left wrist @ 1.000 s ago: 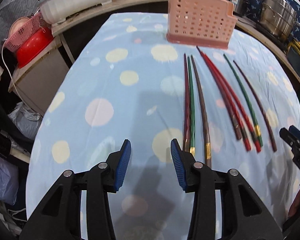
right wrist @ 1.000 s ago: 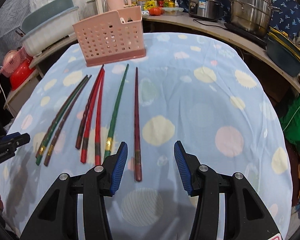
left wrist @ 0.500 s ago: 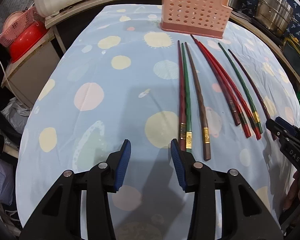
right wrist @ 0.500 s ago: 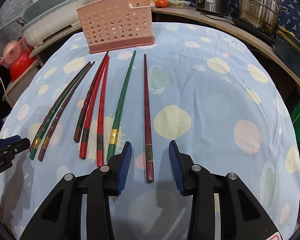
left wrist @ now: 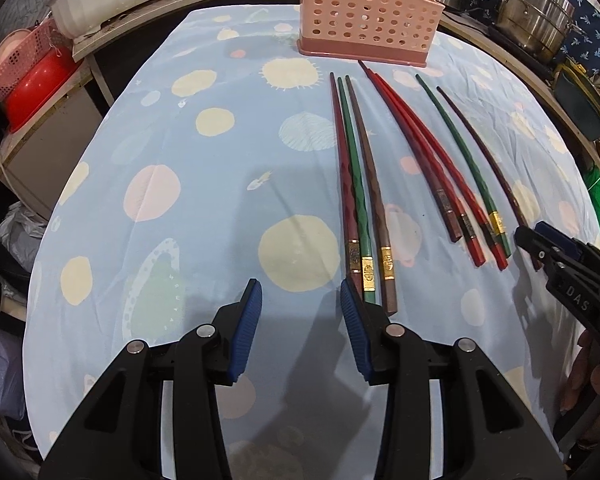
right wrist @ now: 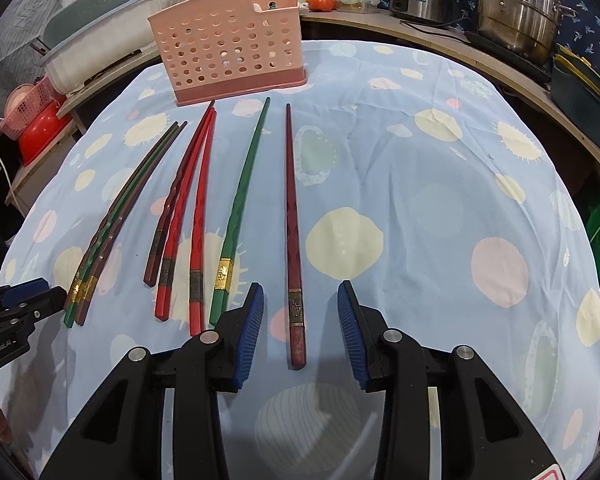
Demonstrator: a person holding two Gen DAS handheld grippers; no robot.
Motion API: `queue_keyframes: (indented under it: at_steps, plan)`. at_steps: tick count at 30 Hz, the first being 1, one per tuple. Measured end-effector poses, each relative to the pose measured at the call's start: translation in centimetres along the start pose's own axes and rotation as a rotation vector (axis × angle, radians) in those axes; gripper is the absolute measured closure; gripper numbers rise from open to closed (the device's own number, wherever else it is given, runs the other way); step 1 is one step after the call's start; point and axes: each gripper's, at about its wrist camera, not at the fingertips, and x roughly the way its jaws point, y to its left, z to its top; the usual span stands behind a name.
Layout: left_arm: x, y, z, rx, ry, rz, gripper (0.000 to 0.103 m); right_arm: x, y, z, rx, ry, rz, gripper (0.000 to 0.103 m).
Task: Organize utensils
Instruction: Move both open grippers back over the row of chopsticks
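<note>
Eight chopsticks lie loose on the table (right wrist: 440, 208), butt ends toward the camera, tips toward the holder.

Item 1, nearest: right gripper (right wrist: 300, 328), jaws part open and empty, straddling the butt end of the dark red chopstick (right wrist: 291, 216) without touching it. That stick lies alone, just beside a green chopstick (right wrist: 240, 208) on its left. Step in hand, as judged: pick up this single stick. Advice: lower until the pads flank the stick near its decorated band, keep the near pad off the green neighbour, and close square across the shaft so it does not roll or pivot.

Item 2: left gripper (left wrist: 300, 328), jaws likewise part open, nothing held. Its right pad overlaps the butt ends of a group of three (left wrist: 358, 184), one dark red, one green, one brown; contact cannot be told. Three sticks pressed side by side are hard to separate; shifting right to centre on one, or taking them together, seems wise.

Item 3, mid-table: red group (right wrist: 188, 208) of three sticks, tips converging, between the other sets.

Item 4, far edge: pink perforated holder (right wrist: 228, 44), upright, seemingly empty. Likely destination; sticks should go in with the holder's open top approached from above.
</note>
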Motion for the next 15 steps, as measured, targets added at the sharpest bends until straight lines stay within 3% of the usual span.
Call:
queue_keyframes:
  at_steps: [15]
  plan:
    - [0.17,-0.16,0.22,-0.015,0.012,-0.040,0.064,-0.07,-0.11,-0.03,0.003,0.001,0.003,0.066]
